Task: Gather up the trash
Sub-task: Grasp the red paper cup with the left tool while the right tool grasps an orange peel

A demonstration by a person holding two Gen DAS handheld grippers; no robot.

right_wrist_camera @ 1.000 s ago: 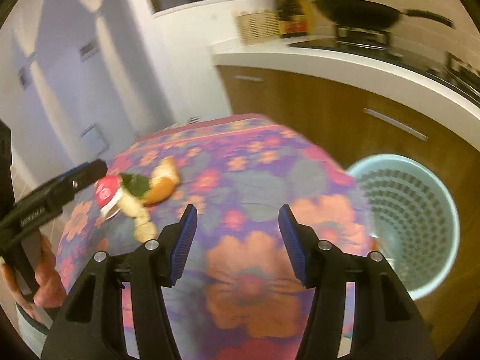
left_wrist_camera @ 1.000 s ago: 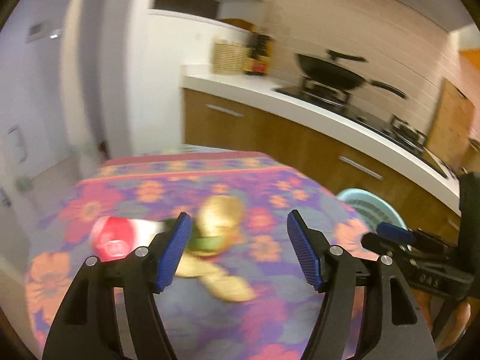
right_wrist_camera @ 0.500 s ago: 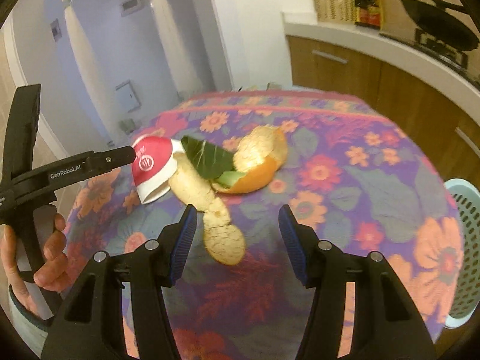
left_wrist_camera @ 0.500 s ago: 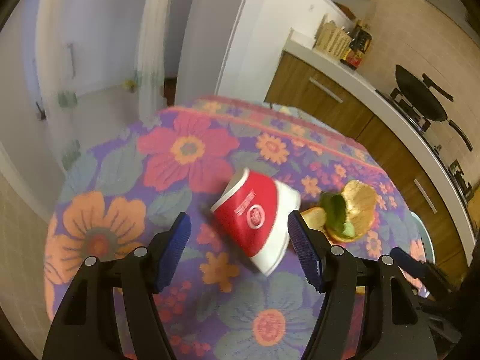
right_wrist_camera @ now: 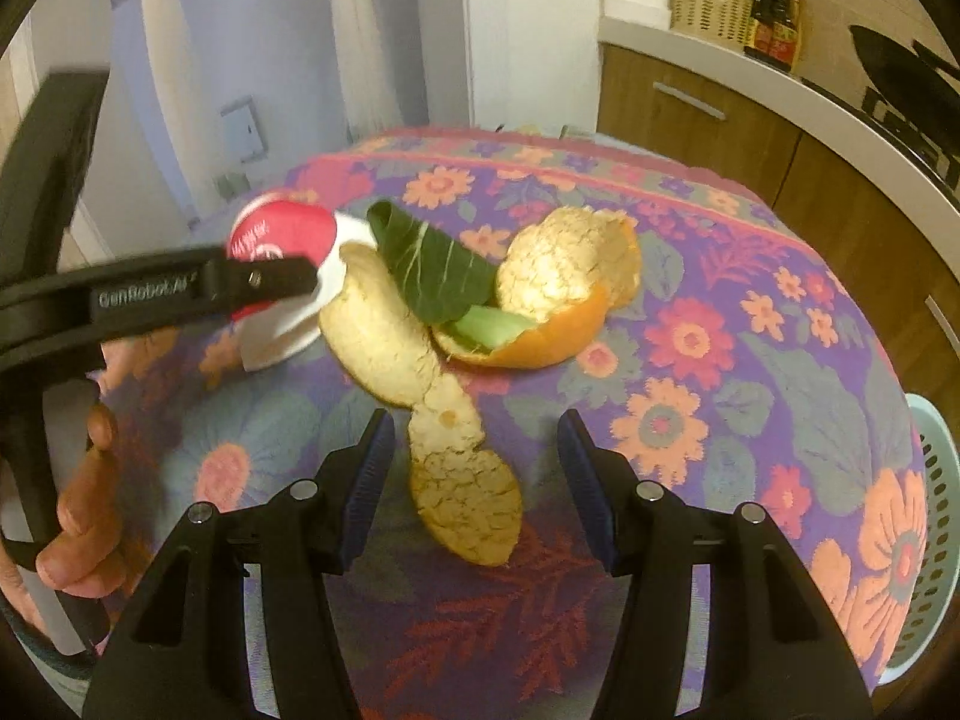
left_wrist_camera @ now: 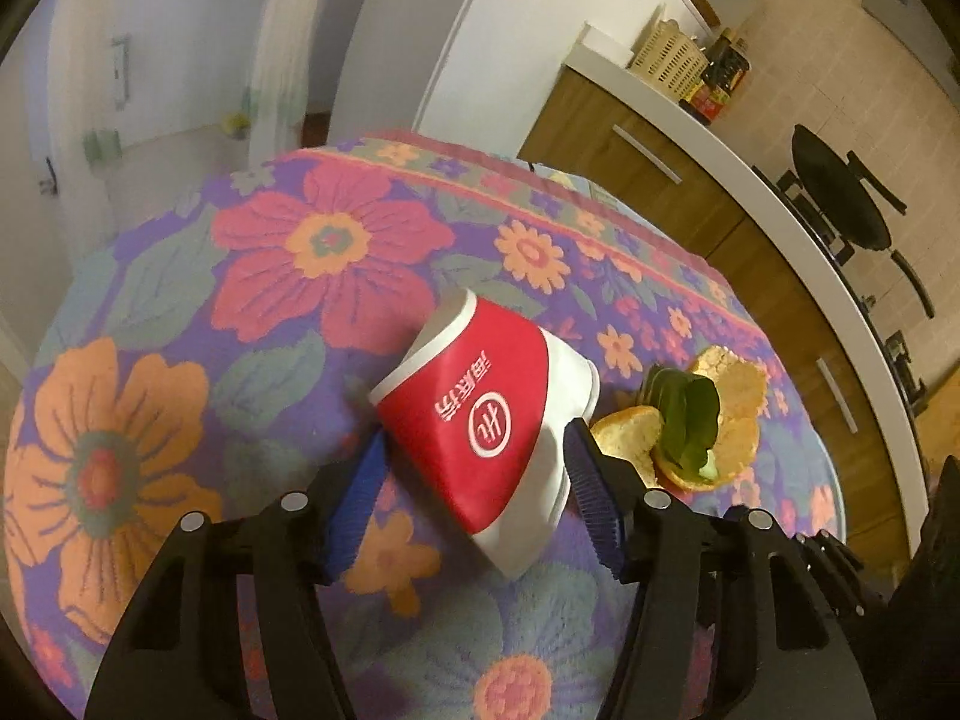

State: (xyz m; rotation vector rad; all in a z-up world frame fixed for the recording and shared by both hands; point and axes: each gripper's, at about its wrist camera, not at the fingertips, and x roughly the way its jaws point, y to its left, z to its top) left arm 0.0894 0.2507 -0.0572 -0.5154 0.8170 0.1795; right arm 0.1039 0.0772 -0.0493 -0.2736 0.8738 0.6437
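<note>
Your left gripper (left_wrist_camera: 474, 492) has just been closing its fingers around the tipped red-and-white paper cup (left_wrist_camera: 486, 420); the blue pads sit at either side of it, the right one against the white base, the left one at the red wall, but you cannot tell whether they press yet. That view shows the cup's open mouth facing away up the flowered tabletop (left_wrist_camera: 180, 312), which the right view does not. From the right wrist, the cup (right_wrist_camera: 282, 234) is half covered by the left gripper's black arm, and your left hand (right_wrist_camera: 84, 516) shows on the handle.

Your right gripper (right_wrist_camera: 474, 480) hovers with its fingers apart, nothing clamped, the lower end of the orange peel (right_wrist_camera: 462, 492) lying between them on the cloth. A green leaf (right_wrist_camera: 438, 276) rests on the peel's cupped upper part. In the left view only a small part of the peel (left_wrist_camera: 726, 414) shows, and its long strip is hidden.

The pale blue basket (right_wrist_camera: 930, 528) is cut off at the right edge, below the tabletop's rim. Open cloth lies on the near side and to the right of the peel.
</note>
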